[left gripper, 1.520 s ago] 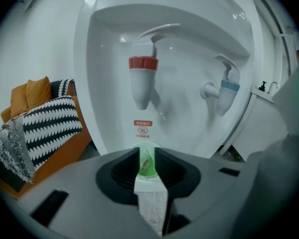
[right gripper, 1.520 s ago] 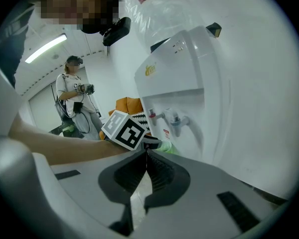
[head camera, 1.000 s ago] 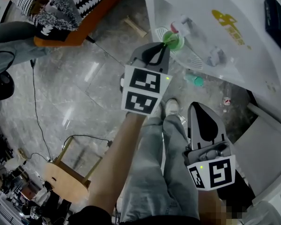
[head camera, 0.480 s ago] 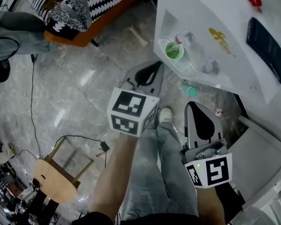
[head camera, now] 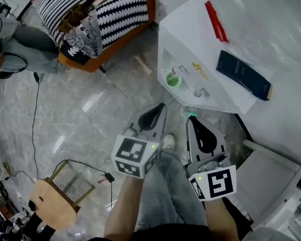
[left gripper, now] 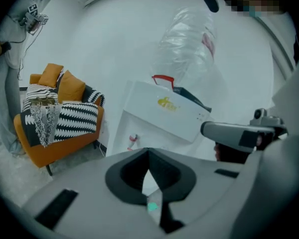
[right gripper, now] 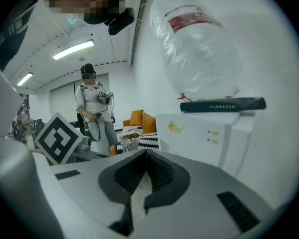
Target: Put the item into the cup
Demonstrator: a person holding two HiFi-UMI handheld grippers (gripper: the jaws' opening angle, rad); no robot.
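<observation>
1. While the white water dispenser point(head camera: 190, 44) hasn't budged, both grippers have pulled well back from its drip tray point(head camera: 183, 86).
2. Left gripper point(head camera: 160, 108) was right at the green cup point(head camera: 173, 79) a second ago; now it's backed off, jaws pressed together with nothing in them. My guess: the drop is done.
3. Right gripper point(head camera: 193, 122) hangs just beside it, jaws closed and empty too.
4. That green cup sits upright on the tray, small, round, bright against all the white.
5. Whatever went in is too tiny to make out from here, so can't confirm it's inside.
</observation>
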